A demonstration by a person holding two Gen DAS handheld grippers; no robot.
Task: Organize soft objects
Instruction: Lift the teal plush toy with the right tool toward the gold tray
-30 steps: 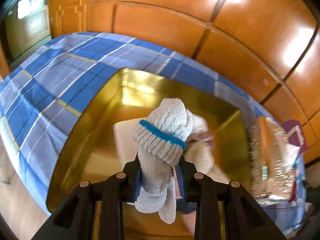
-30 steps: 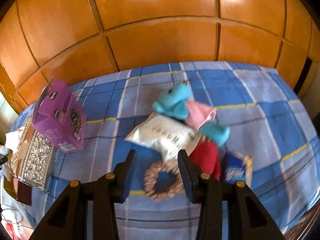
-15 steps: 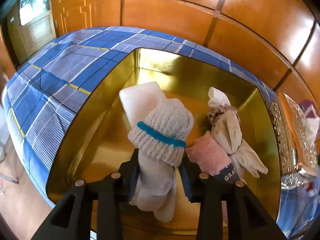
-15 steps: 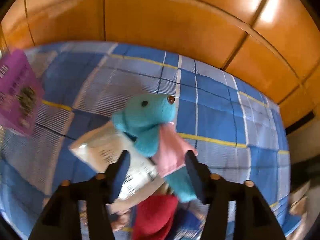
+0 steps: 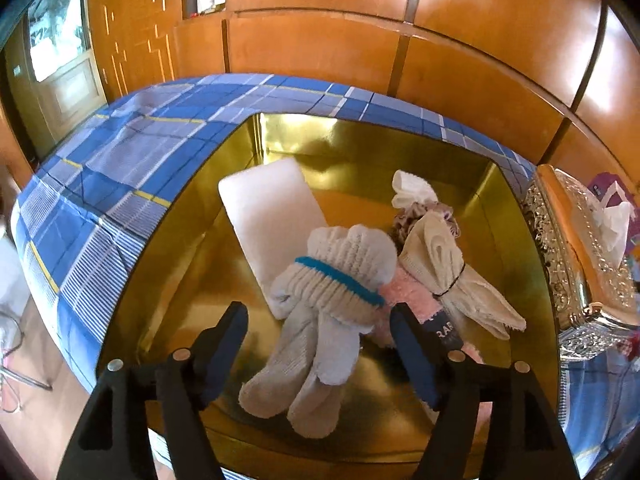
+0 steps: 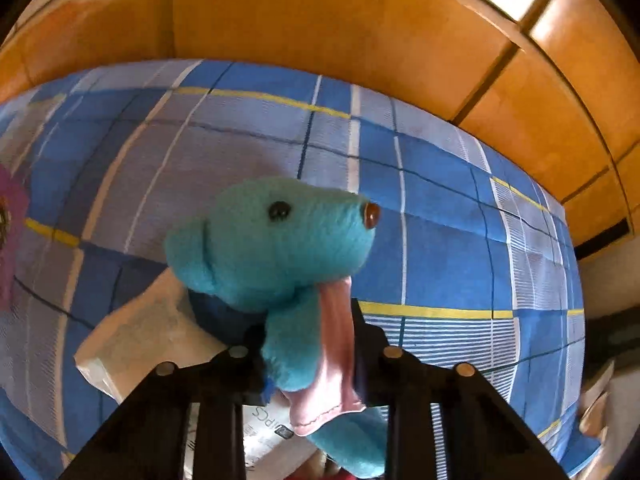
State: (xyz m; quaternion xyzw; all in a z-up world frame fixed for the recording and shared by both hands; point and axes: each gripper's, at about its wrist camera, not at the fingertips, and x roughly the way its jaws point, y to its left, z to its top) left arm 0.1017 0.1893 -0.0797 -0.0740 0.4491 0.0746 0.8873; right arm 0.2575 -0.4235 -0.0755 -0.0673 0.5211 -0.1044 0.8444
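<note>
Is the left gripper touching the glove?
Apart. The left wrist view shows the opening left gripper with gold tray visible between each finger and the glove.

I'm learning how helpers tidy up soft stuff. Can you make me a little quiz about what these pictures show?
1. True or false: the grey knit gloves lie inside the gold box.
2. Which toy sits between the right tongs? A) a red car B) a turquoise plush animal C) a yellow duck
3. Fill in: the box stands on a blue ____ cloth.

Key:
1. True. The left tongs are opening, and their pads no longer press the gloves.
2. B. The right tongs are closing on the plush toy's body.
3. Checked.
</note>
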